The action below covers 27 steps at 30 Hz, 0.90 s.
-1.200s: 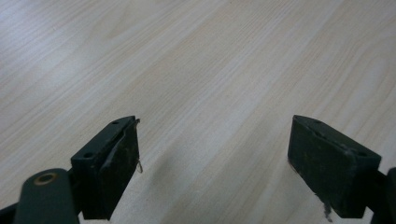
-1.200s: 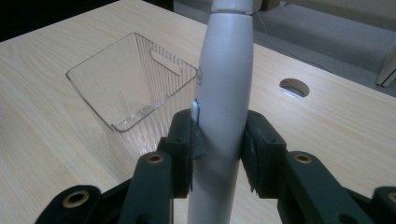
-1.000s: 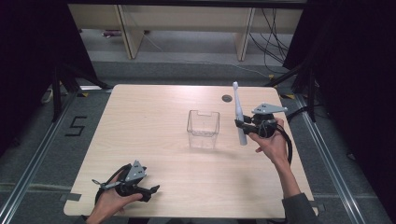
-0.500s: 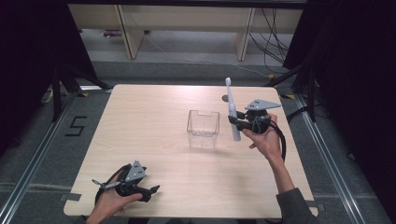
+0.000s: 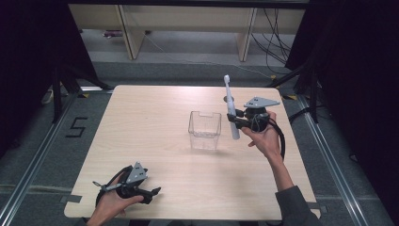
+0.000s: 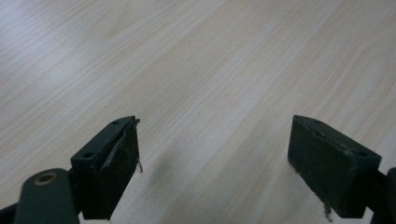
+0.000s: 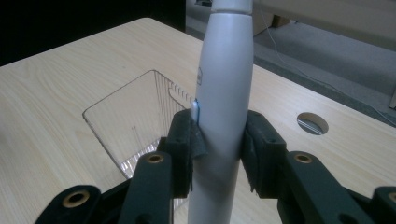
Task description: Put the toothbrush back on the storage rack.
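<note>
White plastic, long and smooth: an electric toothbrush [image 5: 231, 110] stands almost upright in the air just to the right of a clear plastic box [image 5: 205, 130] that sits open-topped near the middle of the table [image 5: 141, 122]. The right gripper [image 5: 236, 120] has its two jaws clamped on the thick handle, head end up, as the right gripper view shows close up [image 7: 223, 93], with the box [image 7: 135, 121] below and to the side of it.

The likely step is to set the toothbrush in the box. To do it well, I would carry the lower end across until it hangs over the opening, not over the near wall, then lower it. The handle is slick and round, so the squeeze should hold until the base meets the floor of the box. The toothbrush is taller than the box, so it will lean on a wall; a light box like this could tip or slide.

The left gripper [image 5: 151, 192] rests at the near left corner, jaws wide apart over bare wood.

Count: one toothbrush, one box, two grippers, one round hole [image 5: 228, 99] in the tabletop.
</note>
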{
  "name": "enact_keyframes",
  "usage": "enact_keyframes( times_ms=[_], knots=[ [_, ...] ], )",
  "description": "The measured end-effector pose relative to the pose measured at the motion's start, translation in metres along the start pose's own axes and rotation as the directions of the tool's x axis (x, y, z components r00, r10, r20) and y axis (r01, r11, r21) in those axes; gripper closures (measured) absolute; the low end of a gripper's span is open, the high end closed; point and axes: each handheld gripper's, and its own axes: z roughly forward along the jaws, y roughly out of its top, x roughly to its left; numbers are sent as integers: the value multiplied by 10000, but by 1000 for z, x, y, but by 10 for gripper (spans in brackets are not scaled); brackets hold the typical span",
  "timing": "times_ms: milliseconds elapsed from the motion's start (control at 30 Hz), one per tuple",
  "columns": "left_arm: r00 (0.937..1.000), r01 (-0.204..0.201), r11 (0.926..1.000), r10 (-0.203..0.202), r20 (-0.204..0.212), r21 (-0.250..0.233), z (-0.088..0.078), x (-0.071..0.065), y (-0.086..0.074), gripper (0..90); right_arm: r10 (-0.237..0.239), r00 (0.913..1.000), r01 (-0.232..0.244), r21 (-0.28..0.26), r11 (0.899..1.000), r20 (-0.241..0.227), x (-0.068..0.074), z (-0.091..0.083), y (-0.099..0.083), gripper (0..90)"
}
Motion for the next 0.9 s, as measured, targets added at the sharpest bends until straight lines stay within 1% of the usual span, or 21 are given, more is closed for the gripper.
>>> enact_keyframes(
  times_ms=[100,133,233,267,300,333,367,400,433,467,500,533,567,600,667,733,767,800,833,867,900],
  knots=[
    [10000,3,10000,-3,-19,-20,0,0,0,161,108,9999,-108,8,9999,-60,1,1,1,666],
    [9999,139,9998,-139,49,-139,0,-1,0,161,135,9999,-135,-86,9999,-16,1,2,2,666],
    [10000,34,10000,-33,60,-46,-1,-1,0,161,151,9999,-151,-67,9999,33,1,2,3,666],
    [10000,63,9999,-63,0,-95,0,-1,0,161,55,10000,-56,-106,9999,-42,1,1,6,666],
    [10000,63,9999,-63,0,-95,0,-1,0,161,55,10000,-56,-106,9999,-42,1,1,6,666],
    [10000,73,9999,-73,12,-87,0,-1,0,161,-106,9999,108,-231,9997,76,1,1,8,666],
    [10000,73,9999,-73,12,-87,0,-1,0,161,-106,9999,108,-231,9997,76,1,1,8,666],
    [10000,40,10000,-40,-10,-44,0,0,0,161,93,10000,-92,-173,9998,1,3,0,9,666],
    [10000,56,10000,-56,-38,-13,-1,0,-1,161,138,9999,-141,-316,9994,-104,3,1,10,666],
    [10000,56,10000,-56,-38,-13,-1,0,-1,161,138,9999,-141,-316,9994,-104,3,1,10,666],
    [9999,142,9998,-141,17,-121,0,-1,-1,161,3,10000,-5,-278,9996,-62,2,1,12,666],
    [9999,151,9998,-150,13,-137,0,-1,-1,161,150,9999,-152,-221,9996,-73,3,1,12,666],
    [9999,151,9998,-150,13,-137,0,-1,-1,161,150,9999,-152,-221,9996,-73,3,1,12,666],
    [9999,167,9998,-167,21,-130,0,-1,-1,161,46,10000,-47,-221,9997,-88,2,1,13,666],
    [10000,85,10000,-85,-30,-49,0,-1,-1,161,-8,9999,4,-308,9995,-121,1,0,14,666],
    [10000,64,10000,-64,-36,-37,0,-1,-1,161,-27,10000,26,-382,9993,-29,1,-1,15,666],
    [10000,-15,10000,15,-26,9,0,0,-1,161,90,9999,-92,-453,9989,-50,1,-1,17,666],
    [9999,148,9998,-148,46,-127,0,-1,-1,161,-4,10000,1,-539,9985,-61,1,0,18,666],
    [9999,148,9998,-148,46,-127,0,-1,-1,161,-4,10000,1,-539,9985,-61,1,0,18,666],
    [10000,13,10000,-14,85,27,0,0,-1,161,-99,9999,91,-656,9978,-113,1,0,20,666],
    [10000,13,10000,-14,85,27,0,0,-1,161,-99,9999,91,-656,9978,-113,1,0,20,666]
  ],
)
